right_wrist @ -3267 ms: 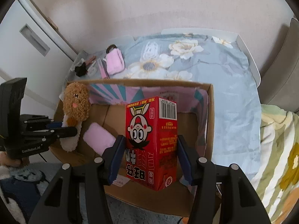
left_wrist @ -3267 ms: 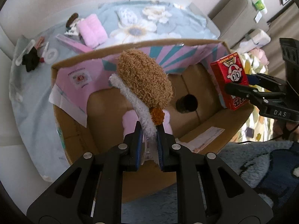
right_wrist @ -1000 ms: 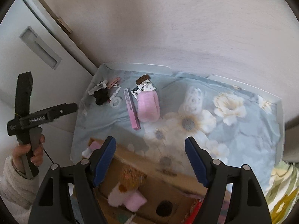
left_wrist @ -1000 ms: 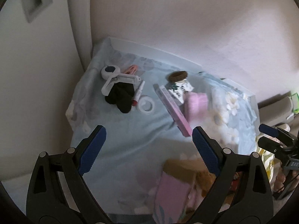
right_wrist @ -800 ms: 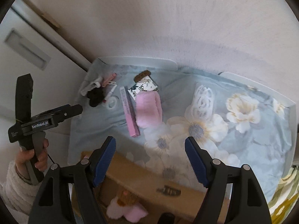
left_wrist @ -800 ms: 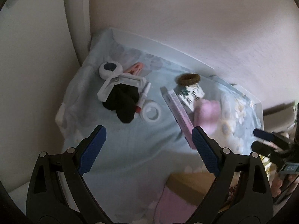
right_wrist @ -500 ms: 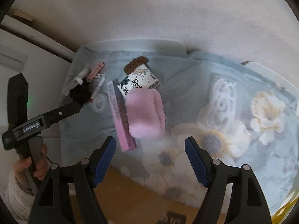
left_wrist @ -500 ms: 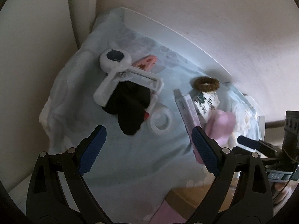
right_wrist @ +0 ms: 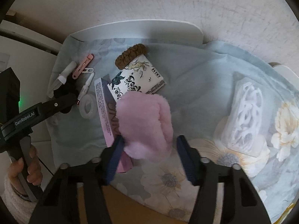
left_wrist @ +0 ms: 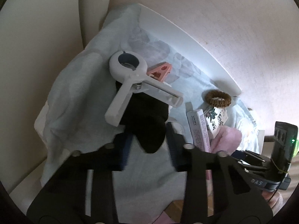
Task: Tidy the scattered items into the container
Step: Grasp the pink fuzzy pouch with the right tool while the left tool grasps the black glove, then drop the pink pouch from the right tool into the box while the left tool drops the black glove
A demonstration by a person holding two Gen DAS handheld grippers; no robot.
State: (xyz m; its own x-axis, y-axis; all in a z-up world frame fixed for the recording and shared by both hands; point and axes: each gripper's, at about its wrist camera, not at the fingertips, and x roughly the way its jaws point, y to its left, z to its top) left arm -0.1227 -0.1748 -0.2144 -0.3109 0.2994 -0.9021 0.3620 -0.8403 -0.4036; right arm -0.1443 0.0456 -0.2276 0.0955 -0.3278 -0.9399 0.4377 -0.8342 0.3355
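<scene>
Left wrist view: the left hand-held gripper (left_wrist: 148, 150) is closing around a black fabric piece (left_wrist: 147, 128), pads not yet clearly pressing. The right hand-held gripper (right_wrist: 150, 159) is closing on a fluffy pink plush pad (right_wrist: 145, 127) at 12 o'clock. Next, I judge, both lift toward the cardboard box (right_wrist: 112, 201).

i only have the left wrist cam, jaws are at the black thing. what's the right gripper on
Observer: The right gripper straddles the pink fluffy pad. Its jaws are closing, and a gap still shows on one side.
Operator: anything lying far out on the cloth past that
Observer: Yes, a white patterned packet lies alone on the cloth's other side, apart from the cluster.
Operator: can't see the tape ring from here, where is it
Observer: The white tape ring lies flat on the cloth, just beside the long pink box that the fluffy pad rests on.
</scene>
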